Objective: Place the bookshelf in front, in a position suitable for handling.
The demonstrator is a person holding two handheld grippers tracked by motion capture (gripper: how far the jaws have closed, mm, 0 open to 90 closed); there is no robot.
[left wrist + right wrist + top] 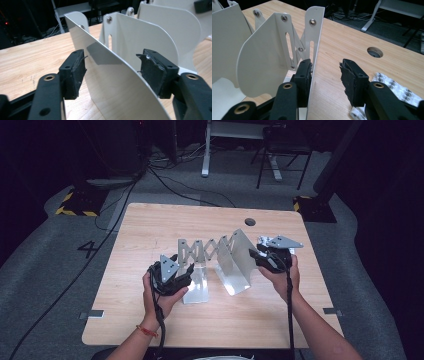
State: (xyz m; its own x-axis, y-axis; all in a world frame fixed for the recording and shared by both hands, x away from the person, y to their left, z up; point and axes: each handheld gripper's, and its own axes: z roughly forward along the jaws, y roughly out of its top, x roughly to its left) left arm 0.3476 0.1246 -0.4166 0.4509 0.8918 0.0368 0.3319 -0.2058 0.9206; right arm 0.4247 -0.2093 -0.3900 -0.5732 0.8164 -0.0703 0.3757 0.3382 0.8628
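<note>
So the expanding metal file rack sat mid-table with its scissor linkage running left to right, one end plate at each hand. On the left, the left gripper had its jaws apart and straddling the left end plate, pads not pressing on it. Over on the right, the right gripper was loose too, one pad right against the right end plate and the other well clear.
</note>
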